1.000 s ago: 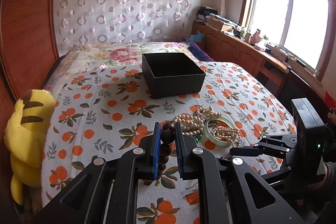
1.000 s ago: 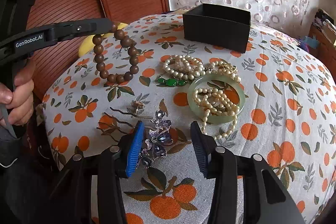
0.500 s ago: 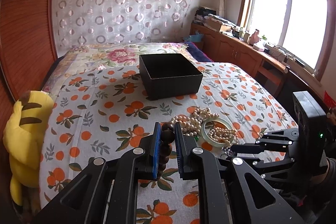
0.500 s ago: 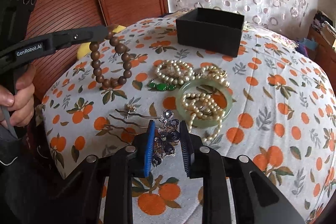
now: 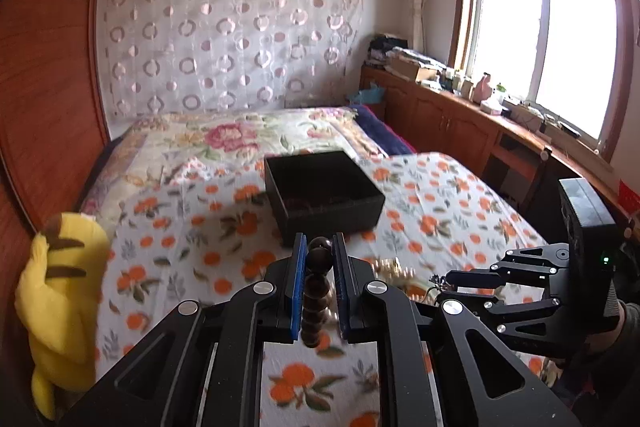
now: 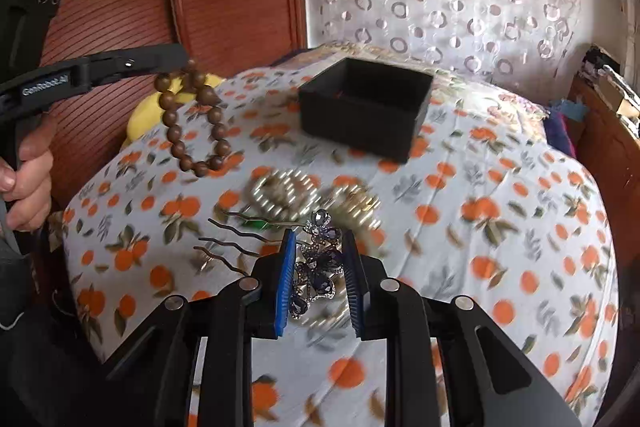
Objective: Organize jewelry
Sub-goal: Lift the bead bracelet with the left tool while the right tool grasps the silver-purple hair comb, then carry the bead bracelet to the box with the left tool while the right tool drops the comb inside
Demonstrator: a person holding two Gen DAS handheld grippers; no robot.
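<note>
My left gripper (image 5: 318,247) is shut on a brown wooden bead bracelet (image 5: 316,291), which hangs in a loop below the fingers (image 6: 192,123) above the orange-print bedspread. Just beyond it stands an open black box (image 5: 320,195), also in the right wrist view (image 6: 364,107). My right gripper (image 6: 319,239) is shut on a purple jewelled hair comb (image 6: 318,267), lifted off the cloth with its wavy prongs (image 6: 232,243) sticking out to the left. In the left wrist view the right gripper (image 5: 444,283) sits low on the right.
Pearl strands (image 6: 288,195) and a green piece (image 6: 256,225) lie blurred on the bedspread between the comb and the box. A yellow plush toy (image 5: 60,291) leans at the left edge by the wooden wall. A person's hand (image 6: 28,179) holds the left gripper's handle.
The right gripper closed on the jewelled hair comb and raised it off the bedspread. The left gripper rose with the bead bracelet, bringing the box nearer in its view.
</note>
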